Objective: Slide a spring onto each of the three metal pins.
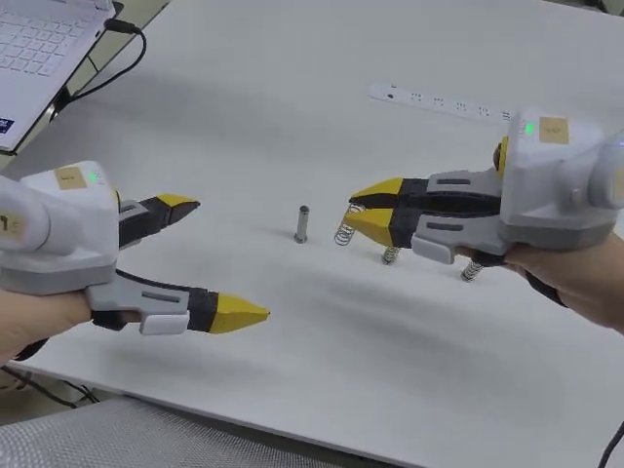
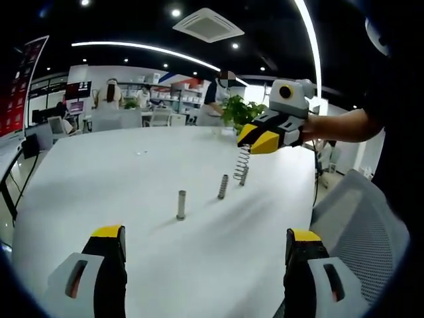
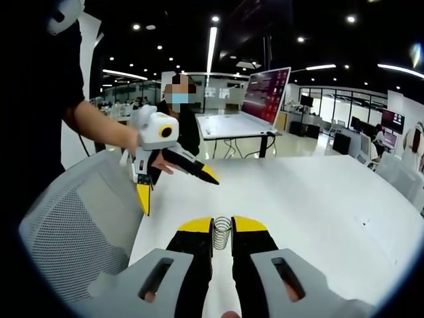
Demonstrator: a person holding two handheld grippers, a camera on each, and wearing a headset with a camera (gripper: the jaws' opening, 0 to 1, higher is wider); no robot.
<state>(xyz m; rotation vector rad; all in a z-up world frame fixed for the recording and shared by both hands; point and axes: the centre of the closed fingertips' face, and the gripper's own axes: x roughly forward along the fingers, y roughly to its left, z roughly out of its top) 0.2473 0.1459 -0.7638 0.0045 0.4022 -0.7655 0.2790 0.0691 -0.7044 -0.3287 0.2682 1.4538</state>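
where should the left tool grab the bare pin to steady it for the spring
Grip the bare pin low on its shaft, coming in level from the side where the left tool hovers open. The pin stands upright on the table, so a low side grip should leave its top free for the spring held in the right tool on the other side.

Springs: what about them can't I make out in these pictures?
Head view: the right gripper covers the tops of two standing coiled metal springs; pins inside unseen.
Right gripper view: the held spring's lower end is hidden between the jaws.
Left gripper view: those springs are too small to show any pin.
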